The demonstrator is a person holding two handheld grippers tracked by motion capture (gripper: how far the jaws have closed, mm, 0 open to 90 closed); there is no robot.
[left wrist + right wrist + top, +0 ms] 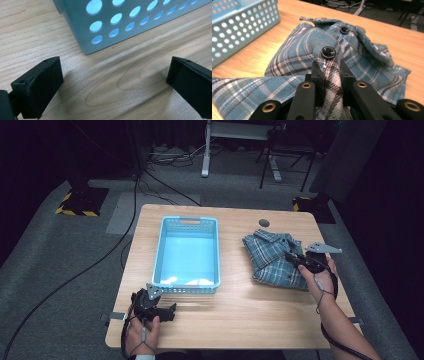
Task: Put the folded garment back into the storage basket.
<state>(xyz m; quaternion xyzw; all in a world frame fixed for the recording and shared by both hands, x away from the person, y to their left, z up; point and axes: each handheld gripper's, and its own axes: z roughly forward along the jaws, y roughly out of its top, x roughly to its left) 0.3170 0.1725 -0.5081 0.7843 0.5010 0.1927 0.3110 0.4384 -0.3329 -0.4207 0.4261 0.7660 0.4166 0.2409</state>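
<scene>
Plaid shirt (294, 60) fold sits pinched between right tongs (329, 72) (left tongs (112, 82) wide).

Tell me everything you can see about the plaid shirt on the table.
The plaid shirt is folded, blue-teal with white and dark checks, and looks like soft woven cotton. Its collar faces the table's far edge, and dark buttons run down the front placket. It lies on the wooden table to the right of the light blue basket, apart from it. The right tool is shut on a pinched ridge of fabric just below a button.
</scene>
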